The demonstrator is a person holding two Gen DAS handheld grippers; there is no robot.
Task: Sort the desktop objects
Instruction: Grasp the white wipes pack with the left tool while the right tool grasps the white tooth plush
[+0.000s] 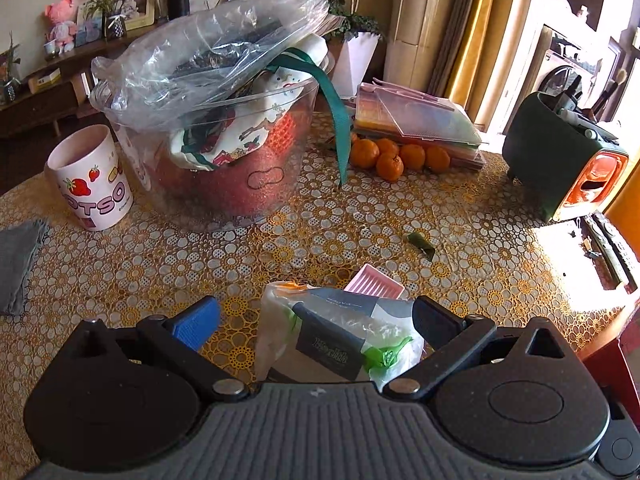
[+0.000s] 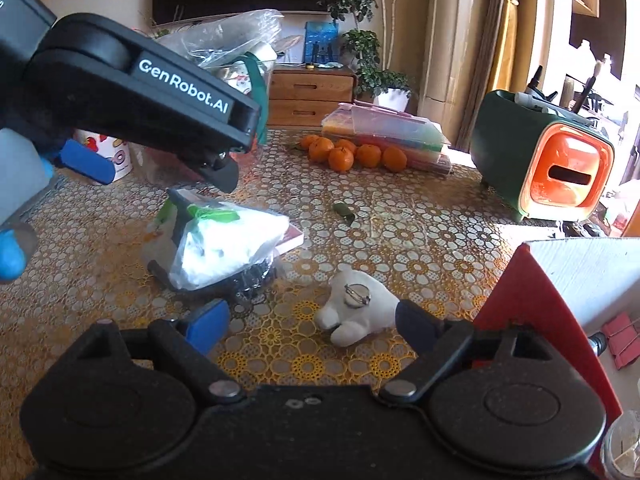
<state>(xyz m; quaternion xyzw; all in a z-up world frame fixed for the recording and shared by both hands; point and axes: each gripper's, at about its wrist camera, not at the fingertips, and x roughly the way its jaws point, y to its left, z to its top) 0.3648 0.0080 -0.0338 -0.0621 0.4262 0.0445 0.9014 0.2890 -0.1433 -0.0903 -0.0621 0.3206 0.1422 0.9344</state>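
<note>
**Desk:** What sits closest to the lenses?

**Photographer:** The left gripper [image 1: 316,316], jaws spread wide, hangs over a plastic bag [image 1: 340,332] of white and green contents on the floral tablecloth [image 1: 120,264]; neither finger touches it. A pink tray [image 1: 376,284] lies just beyond the bag at 12 o'clock. The right gripper [image 2: 312,320] is equally wide, with a white plush toy [image 2: 356,312], a metal pin on its back, lying on the table between its fingertips, close to the dark one.

**Desk:** And farther back?

**Photographer:** A green scrap [image 1: 422,245] at 1 o'clock in the left view. A strawberry mug [image 1: 90,178] at 10 o'clock stands beside a clear tub [image 1: 224,152] stuffed with cloth and plastic. Behind, at 1 o'clock, tangerines [image 1: 394,156] cluster against stacked flat cases [image 1: 416,120]. A green-and-orange organizer [image 1: 560,160] holding brushes stands at 2 o'clock. A red-and-white box [image 2: 560,288] edges the right view at 3 o'clock.
</note>
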